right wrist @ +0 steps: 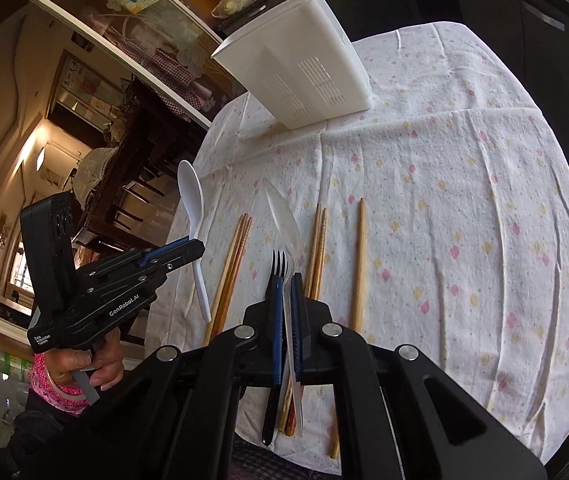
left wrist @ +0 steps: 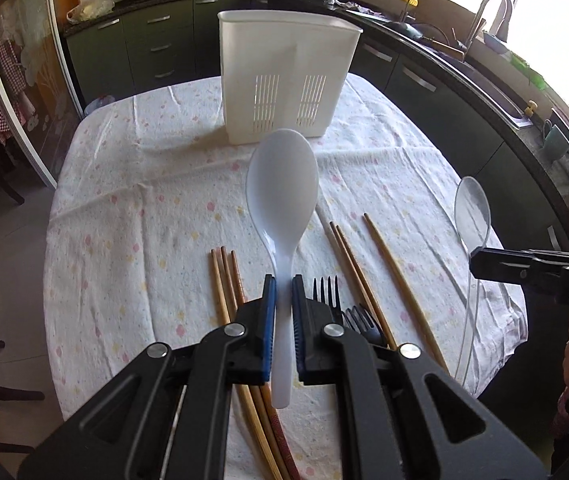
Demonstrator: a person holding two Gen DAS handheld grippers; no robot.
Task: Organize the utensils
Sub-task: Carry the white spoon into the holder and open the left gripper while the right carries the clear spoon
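The left gripper [left wrist: 283, 292] is clamped on the white rice paddle [left wrist: 282, 200] at its handle, bowl toward twelve o'clock. The right gripper [right wrist: 287, 292] pinches a clear spoon [right wrist: 282, 210] likewise. Both look light, stiff and slick, likely to swivel. The white caddy [left wrist: 288, 76] stands ahead, open-topped; chopsticks [left wrist: 226, 280] and a black fork [left wrist: 326, 292] lie below.

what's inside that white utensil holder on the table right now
Its inside cannot be seen. Both views show the white utensil holder only from the side, below its rim. No handles stick out above the rim. The chopsticks and black fork lie on the tablecloth.
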